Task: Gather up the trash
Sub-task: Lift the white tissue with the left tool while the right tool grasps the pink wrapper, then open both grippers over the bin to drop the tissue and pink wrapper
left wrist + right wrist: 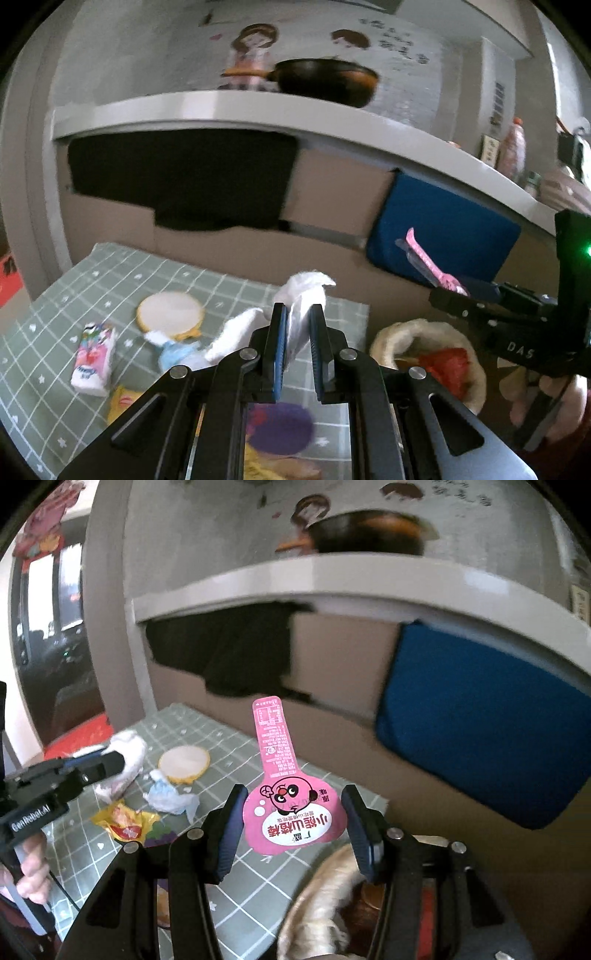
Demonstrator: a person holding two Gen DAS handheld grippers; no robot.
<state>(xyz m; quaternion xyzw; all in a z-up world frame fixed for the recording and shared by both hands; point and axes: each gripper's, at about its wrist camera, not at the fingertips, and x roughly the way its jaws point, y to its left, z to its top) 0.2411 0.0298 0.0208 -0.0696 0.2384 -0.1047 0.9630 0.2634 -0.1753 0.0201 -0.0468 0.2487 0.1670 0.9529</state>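
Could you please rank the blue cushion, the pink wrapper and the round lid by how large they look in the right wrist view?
1. Blue cushion, clearly largest.
2. Pink wrapper, though nearness to the camera enlarges it.
3. Round lid, smallest, lying farther away.

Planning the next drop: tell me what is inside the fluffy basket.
Inside the fluffy basket, red crumpled wrapping shows, with something brownish beside it. The rim and the grippers cover whatever lies deeper.
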